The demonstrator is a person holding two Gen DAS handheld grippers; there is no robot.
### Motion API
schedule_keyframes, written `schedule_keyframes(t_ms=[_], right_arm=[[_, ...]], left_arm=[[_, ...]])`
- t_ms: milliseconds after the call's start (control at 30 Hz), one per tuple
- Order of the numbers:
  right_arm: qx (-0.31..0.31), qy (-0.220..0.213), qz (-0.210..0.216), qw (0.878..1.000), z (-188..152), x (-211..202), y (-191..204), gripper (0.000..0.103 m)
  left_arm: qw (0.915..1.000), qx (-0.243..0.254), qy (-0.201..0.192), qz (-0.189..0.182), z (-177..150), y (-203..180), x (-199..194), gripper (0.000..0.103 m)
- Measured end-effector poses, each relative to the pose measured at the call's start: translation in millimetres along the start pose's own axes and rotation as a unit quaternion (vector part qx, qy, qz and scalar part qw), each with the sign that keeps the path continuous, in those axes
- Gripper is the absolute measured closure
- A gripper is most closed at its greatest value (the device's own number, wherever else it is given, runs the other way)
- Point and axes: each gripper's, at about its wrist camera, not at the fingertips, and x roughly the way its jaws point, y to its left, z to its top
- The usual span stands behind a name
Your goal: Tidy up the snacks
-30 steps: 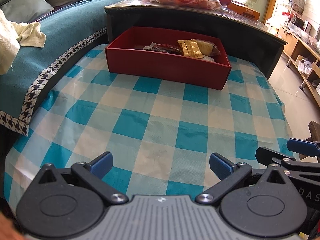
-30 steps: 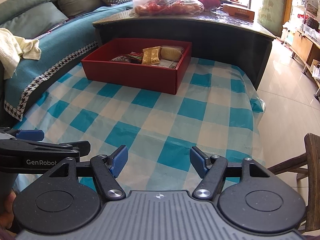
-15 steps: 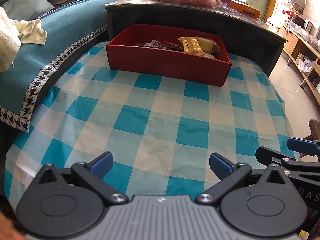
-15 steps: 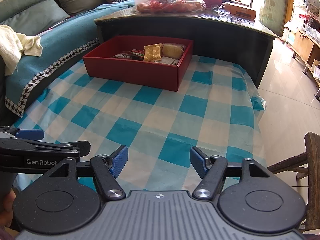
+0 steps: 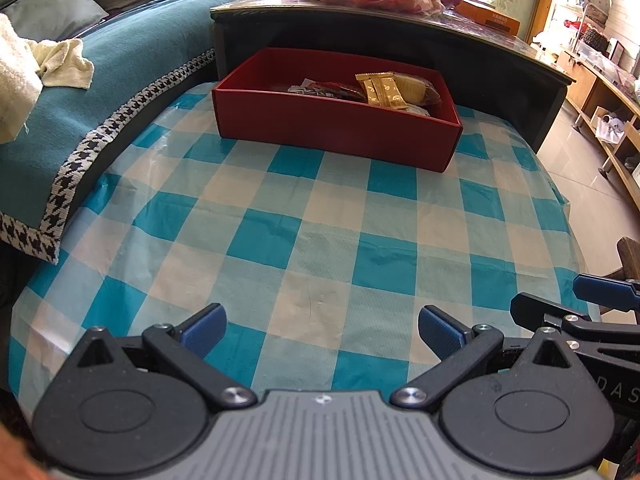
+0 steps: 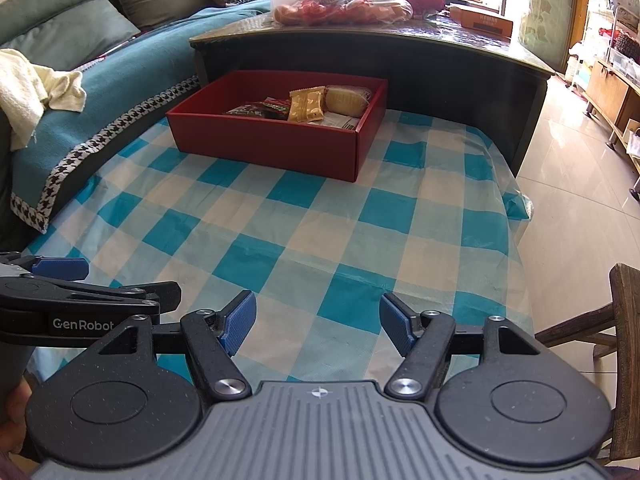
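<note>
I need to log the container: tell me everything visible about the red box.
The red box is a shallow, open-topped rectangular tray, seemingly cardboard, matte red inside and out. It sits flat on the checked tablecloth, close to the dark table behind it. Wrapped snacks lie in its right half; nothing grips it.

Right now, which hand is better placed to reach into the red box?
Neither clearly. The left gripper and right gripper both hover open and empty, far from the red box.
</note>
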Motion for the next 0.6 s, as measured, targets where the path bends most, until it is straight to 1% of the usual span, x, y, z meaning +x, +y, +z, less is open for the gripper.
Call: schedule_keyframes(t_ms=[600], right_arm=[[0.0,0.0,0.0,1.0,-0.1,-0.1,0.1,0.028]], left_arm=[[1.0,0.002,-0.002,0.001,-1.6,0.7,-1.6,0.0]])
